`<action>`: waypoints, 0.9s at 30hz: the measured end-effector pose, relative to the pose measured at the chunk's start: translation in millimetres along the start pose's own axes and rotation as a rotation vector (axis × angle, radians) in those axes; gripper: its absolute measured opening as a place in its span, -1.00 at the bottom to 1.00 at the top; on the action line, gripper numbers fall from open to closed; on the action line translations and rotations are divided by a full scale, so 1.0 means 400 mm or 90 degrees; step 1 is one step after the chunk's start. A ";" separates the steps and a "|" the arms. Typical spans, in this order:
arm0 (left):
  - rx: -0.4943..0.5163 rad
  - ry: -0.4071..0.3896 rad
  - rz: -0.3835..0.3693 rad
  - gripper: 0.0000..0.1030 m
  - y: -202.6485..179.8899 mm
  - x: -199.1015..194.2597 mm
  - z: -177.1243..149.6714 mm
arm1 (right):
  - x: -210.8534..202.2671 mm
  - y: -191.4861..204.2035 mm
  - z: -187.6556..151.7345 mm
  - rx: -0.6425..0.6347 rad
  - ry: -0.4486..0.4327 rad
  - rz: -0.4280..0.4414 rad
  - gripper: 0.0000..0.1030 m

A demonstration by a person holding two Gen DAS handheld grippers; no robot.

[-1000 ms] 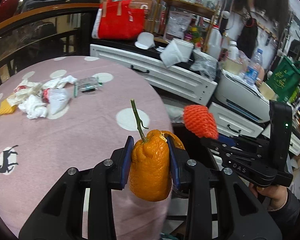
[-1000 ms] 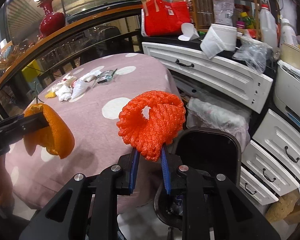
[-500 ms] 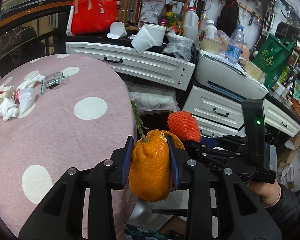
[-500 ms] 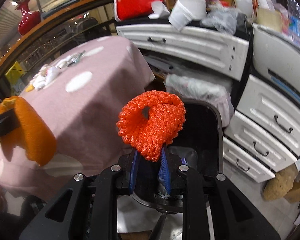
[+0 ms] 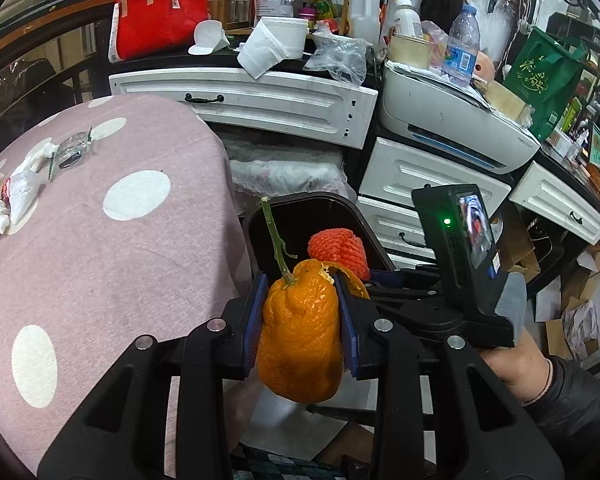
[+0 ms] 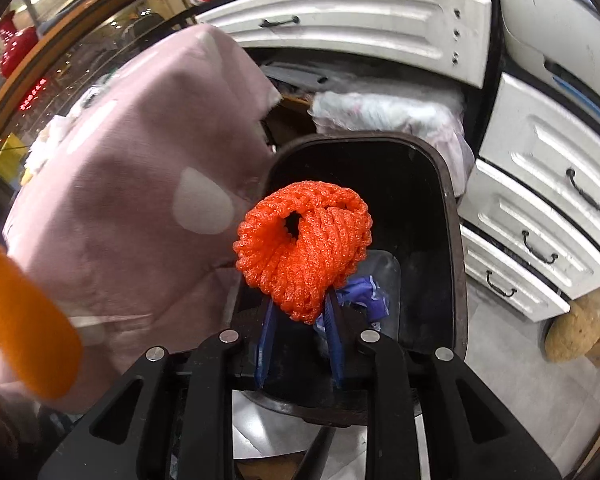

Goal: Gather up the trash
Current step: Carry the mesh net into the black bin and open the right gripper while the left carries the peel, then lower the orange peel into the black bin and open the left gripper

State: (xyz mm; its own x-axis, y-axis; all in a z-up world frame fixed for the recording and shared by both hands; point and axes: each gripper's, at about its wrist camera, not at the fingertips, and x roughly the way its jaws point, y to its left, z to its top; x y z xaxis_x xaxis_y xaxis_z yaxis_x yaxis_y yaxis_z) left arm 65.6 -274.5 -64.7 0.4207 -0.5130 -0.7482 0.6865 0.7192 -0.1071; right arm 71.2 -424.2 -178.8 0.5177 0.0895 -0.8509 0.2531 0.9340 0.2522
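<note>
My right gripper [image 6: 300, 336], now over the bin [image 6: 448, 184], has just been loosening on the foam net [image 6: 304, 240], while my left gripper [image 5: 302, 320] clenches the orange peel [image 5: 300, 332].

The black bin's [image 6: 448, 216] mouth gapes open below, hemmed by the pink-clothed desk [image 6: 140, 184] and white drawers [image 6: 540, 216].
</note>
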 end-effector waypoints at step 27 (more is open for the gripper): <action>0.033 0.059 0.003 -0.35 -0.058 0.141 -0.013 | -0.093 -0.095 0.009 0.083 -0.077 -0.063 0.19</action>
State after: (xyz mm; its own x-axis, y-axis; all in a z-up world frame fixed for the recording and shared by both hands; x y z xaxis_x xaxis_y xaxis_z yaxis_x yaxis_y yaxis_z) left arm 70.3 -317.8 -107.6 0.3688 -0.4622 -0.8065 0.7155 0.6950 -0.0711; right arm 45.1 -464.1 -155.0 0.5782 -0.0498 -0.8143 0.4067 0.8829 0.2348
